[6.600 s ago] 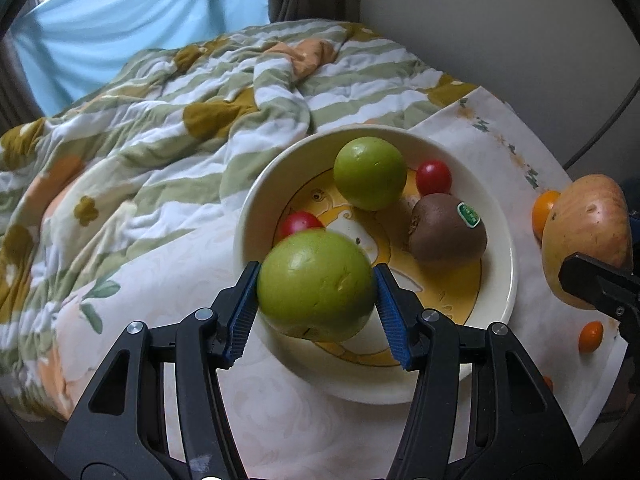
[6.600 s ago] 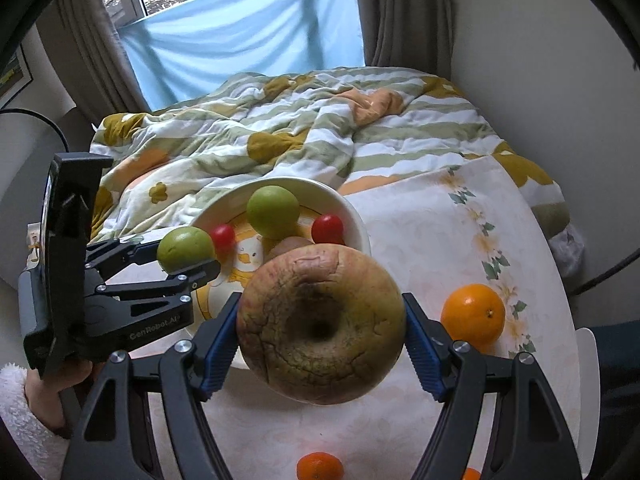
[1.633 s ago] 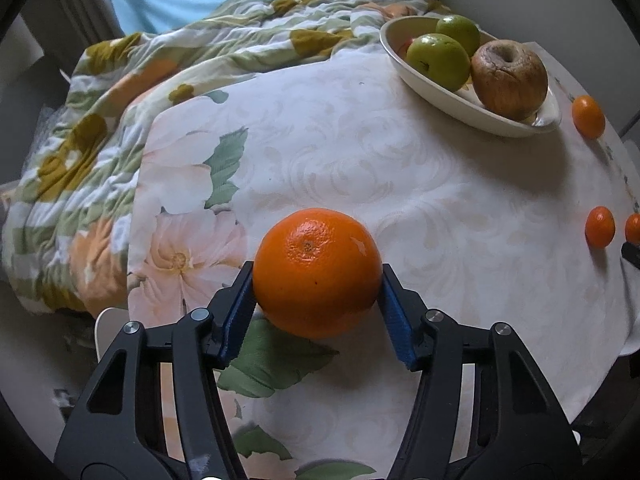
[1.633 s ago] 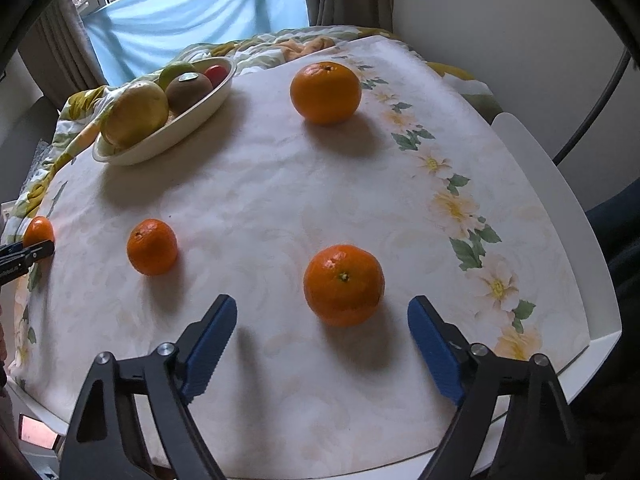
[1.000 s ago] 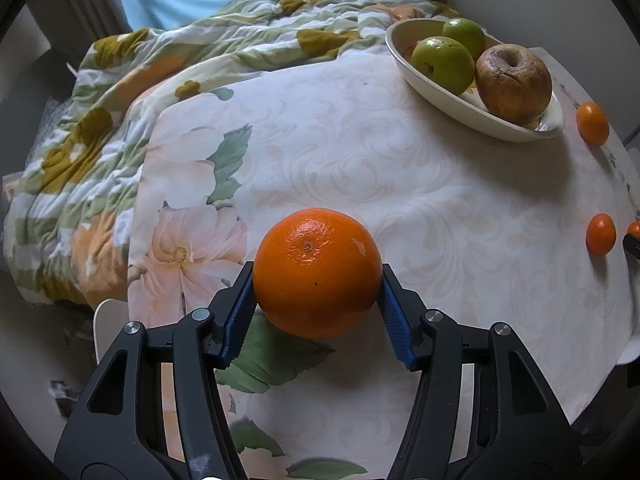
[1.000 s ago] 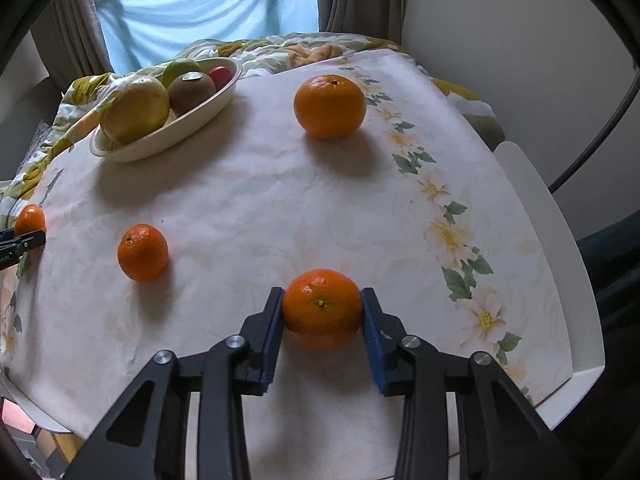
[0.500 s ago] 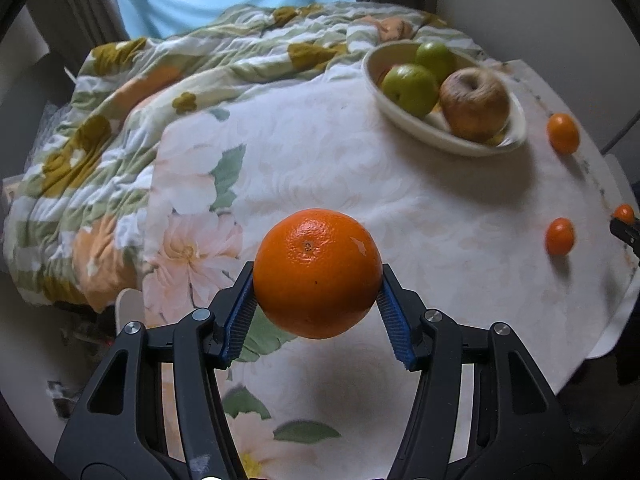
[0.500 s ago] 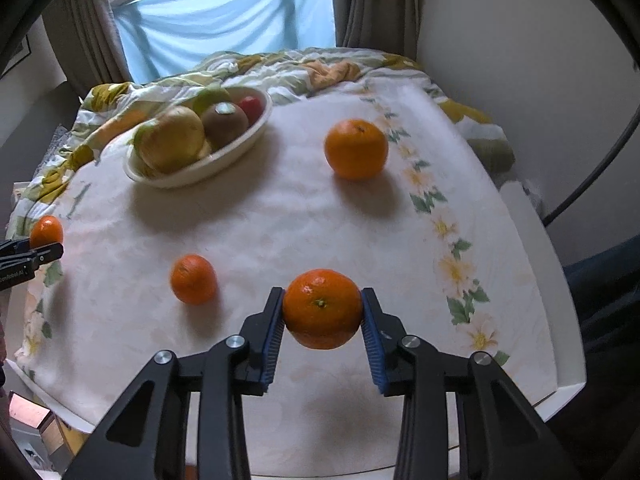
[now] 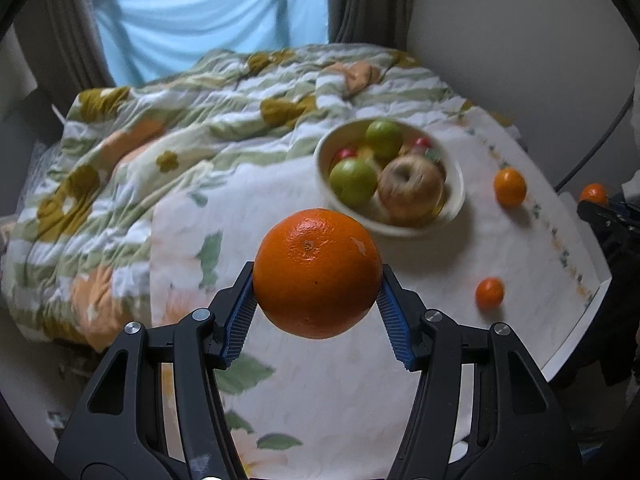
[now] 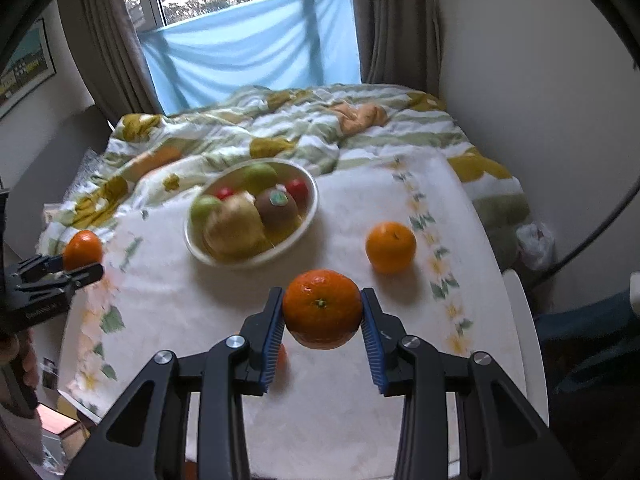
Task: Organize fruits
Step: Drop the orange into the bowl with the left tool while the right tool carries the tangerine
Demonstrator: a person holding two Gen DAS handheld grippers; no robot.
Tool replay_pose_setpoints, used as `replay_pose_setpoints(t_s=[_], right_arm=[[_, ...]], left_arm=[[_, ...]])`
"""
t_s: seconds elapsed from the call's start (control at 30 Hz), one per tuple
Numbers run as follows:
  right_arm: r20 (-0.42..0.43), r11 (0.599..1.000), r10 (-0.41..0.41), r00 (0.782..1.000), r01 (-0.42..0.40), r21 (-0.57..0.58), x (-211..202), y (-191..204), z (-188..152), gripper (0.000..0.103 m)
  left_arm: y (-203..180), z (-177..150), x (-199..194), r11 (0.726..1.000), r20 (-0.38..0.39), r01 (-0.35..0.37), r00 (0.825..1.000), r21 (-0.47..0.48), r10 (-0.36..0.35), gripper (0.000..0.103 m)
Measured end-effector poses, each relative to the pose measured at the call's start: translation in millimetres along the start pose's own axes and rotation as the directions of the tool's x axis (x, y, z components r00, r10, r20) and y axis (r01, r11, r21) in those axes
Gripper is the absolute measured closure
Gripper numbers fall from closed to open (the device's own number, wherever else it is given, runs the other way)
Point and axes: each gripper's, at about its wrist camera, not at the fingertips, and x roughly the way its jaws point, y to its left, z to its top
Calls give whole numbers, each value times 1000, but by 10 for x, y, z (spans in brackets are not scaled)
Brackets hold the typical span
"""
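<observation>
My left gripper (image 9: pixel 318 286) is shut on a big orange (image 9: pixel 316 256) and holds it in the air above the tablecloth. My right gripper (image 10: pixel 321 300) is shut on a smaller mandarin (image 10: pixel 322 316), also clear of the table. Ahead stands a cream bowl (image 9: pixel 400 231) (image 10: pixel 240 263) holding green apples, a wrinkled apple, a kiwi and small red fruits. Another orange (image 10: pixel 390 246) (image 9: pixel 509 187) lies to the right of the bowl. A small mandarin (image 9: pixel 489 293) rests on the cloth; in the right wrist view it is mostly hidden behind a finger.
The table with its floral cloth (image 10: pixel 168 308) ends in a white rim (image 10: pixel 520 320) on the right. A striped floral quilt (image 9: pixel 180 128) covers the bed behind the table. A curtain and window lie beyond. A hand (image 10: pixel 16 360) holds the left gripper at the left edge.
Both grippers have risen from the table with their fruit still held. The bowl and table now look smaller and farther below, and more of the window shows.
</observation>
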Motion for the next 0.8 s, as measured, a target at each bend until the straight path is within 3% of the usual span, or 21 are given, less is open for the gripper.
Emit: replay_pose_setpoints(t_s=[0.37, 0.8], right_arm=[[5, 994, 91, 996, -91, -61, 355, -18, 602, 69], [-63, 973, 177, 982, -184, -139, 1122, -189, 1236, 69]], left_arm=[[-157, 676, 287, 999, 32, 32, 999, -42, -31, 39], [-266, 1255, 1155, 994, -26, 25, 999, -108, -28, 39]])
